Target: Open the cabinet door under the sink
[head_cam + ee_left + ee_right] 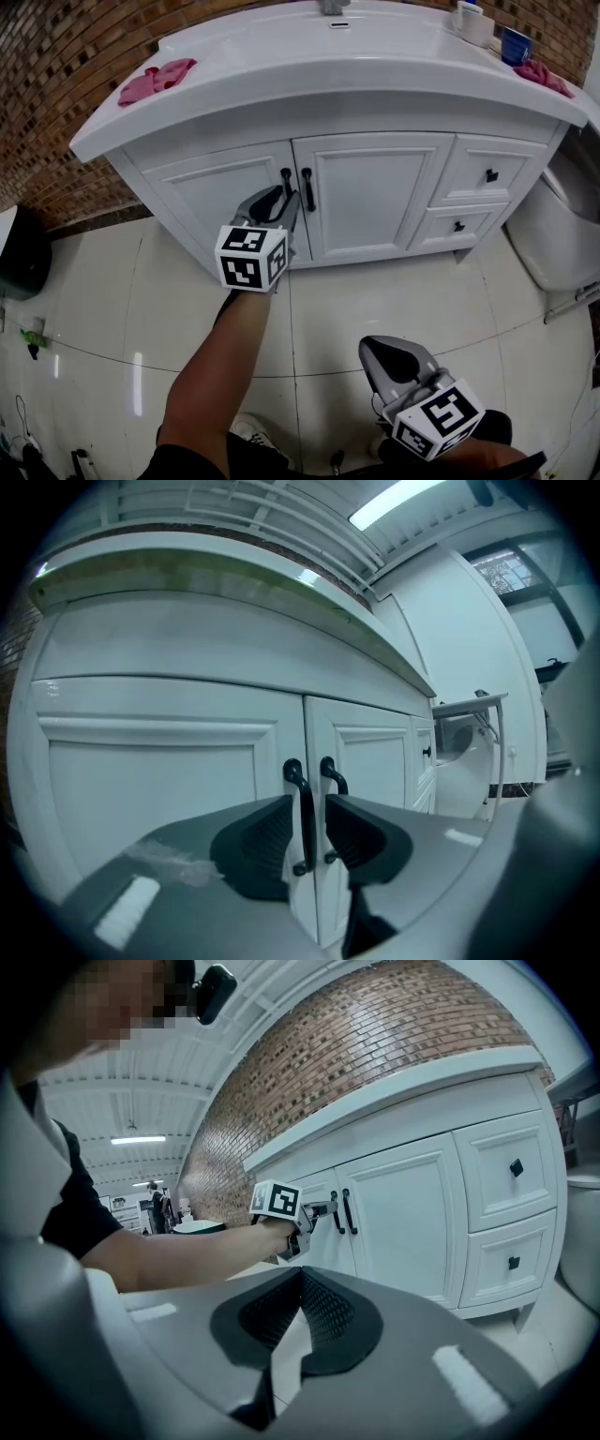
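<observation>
The white countertop [328,98] carries a crumpled pink cloth [155,79] near its left end, a second pink cloth [542,75] at its right end, and a white cup [473,23] near a blue cup [514,45] (both at the back right). Below, the glossy white tiled floor [422,300] bears the cabinet [375,187], with a black bin [23,253] standing well apart to the left.

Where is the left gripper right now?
Head view, left of centre: the left gripper is at the cabinet doors, open jaws straddling the left door's black handle.
</observation>
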{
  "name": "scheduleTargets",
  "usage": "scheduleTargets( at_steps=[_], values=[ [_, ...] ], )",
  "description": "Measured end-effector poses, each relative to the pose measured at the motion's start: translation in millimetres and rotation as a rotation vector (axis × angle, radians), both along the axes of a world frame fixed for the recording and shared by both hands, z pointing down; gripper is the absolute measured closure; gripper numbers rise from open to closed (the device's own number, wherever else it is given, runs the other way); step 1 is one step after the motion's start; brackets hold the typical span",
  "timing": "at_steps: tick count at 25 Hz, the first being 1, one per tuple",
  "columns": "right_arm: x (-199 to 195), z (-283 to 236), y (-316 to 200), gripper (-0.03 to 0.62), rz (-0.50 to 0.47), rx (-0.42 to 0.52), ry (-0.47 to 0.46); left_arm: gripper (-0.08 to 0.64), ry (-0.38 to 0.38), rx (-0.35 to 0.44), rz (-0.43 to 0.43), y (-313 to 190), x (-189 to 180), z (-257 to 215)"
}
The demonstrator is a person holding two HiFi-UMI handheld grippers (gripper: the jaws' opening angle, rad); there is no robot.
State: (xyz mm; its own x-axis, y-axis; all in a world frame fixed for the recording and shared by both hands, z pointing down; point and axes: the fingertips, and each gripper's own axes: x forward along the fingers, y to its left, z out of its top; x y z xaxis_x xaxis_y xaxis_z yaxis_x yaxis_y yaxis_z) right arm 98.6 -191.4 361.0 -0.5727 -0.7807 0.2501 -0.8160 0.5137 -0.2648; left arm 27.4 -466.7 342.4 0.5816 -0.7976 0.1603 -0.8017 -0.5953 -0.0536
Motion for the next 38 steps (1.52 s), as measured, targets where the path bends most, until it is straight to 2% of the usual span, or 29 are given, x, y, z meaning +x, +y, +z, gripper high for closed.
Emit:
scheduleTargets(
  at_steps=[8, 12, 21, 29, 38],
  values=[
    [0.8, -0.1, 1.3, 0.584, -0.003, -0.006, -0.003, 0.454, 0.028, -0.024, -0.012, -9.6, 4.7, 2.9],
    [1.0, -1.5, 1.3, 0.584, -0.003, -0.001, -0.002, 0.508, 0.026, -0.020, -0.022, -10.5, 5.5, 1.7],
    [-2.4, -3.6, 4.1, 0.584, -0.015, 0.005, 0.001, 0.518, 0.035, -0.035, -0.003, -2.0, 4.2, 2.1],
    [-9.0, -6.3, 8.8, 0.584, -0.030, 0.011, 0.002, 0.520, 0.044, -0.037, 0.026, 16.9, 0.2, 2.1],
    [-19.6, -15.2, 19.2, 0.584, -0.051, 0.030, -0.004, 0.520, 0.069, -0.033, 0.047, 59.8, -12.6, 2.1]
  ],
)
